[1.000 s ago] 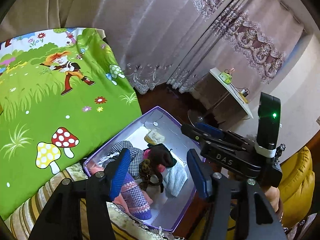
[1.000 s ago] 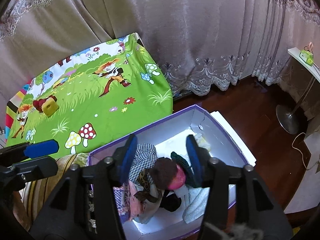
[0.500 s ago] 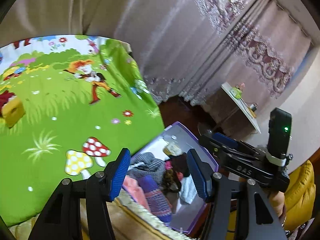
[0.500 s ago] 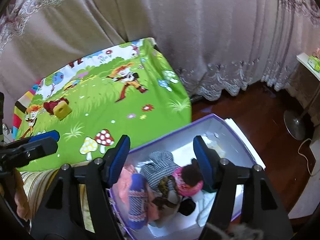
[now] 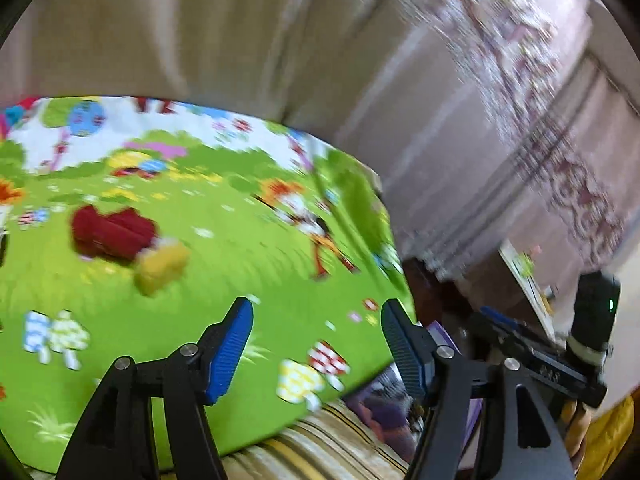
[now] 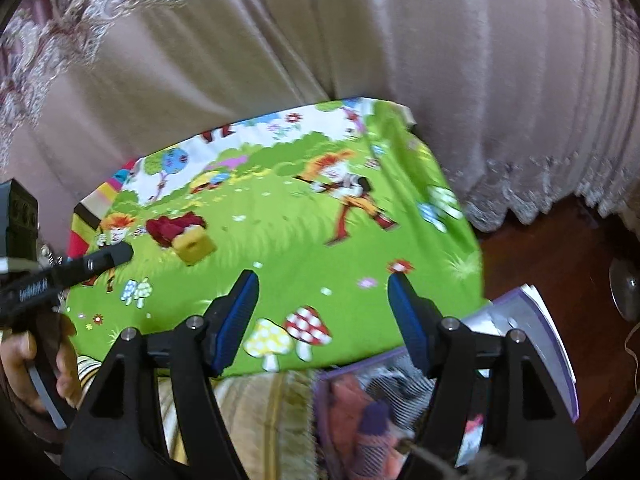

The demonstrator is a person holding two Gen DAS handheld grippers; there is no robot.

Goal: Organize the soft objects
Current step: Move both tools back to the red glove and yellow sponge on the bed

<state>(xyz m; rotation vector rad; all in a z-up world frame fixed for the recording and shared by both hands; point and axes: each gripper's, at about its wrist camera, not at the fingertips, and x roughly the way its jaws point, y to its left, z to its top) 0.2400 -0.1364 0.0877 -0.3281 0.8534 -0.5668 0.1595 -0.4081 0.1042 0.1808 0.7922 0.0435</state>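
Both grippers empty, aimed over the mat.
Your left gripper [image 5: 316,350] is opening with nothing between its jaws; your right gripper [image 6: 322,318] stands apart, also empty. Two soft items remain on the mat [image 6: 280,248]: one red cloth [image 6: 172,228] and one yellow block [image 6: 194,246], touching, at 10 o'clock of the right jaws, probably next. One box [image 6: 540,320] at 5 o'clock holds sorted fabrics.

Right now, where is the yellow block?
The yellow block lies on the green cartoon mat, left of centre in the right wrist view, touching the dark red soft item behind it.
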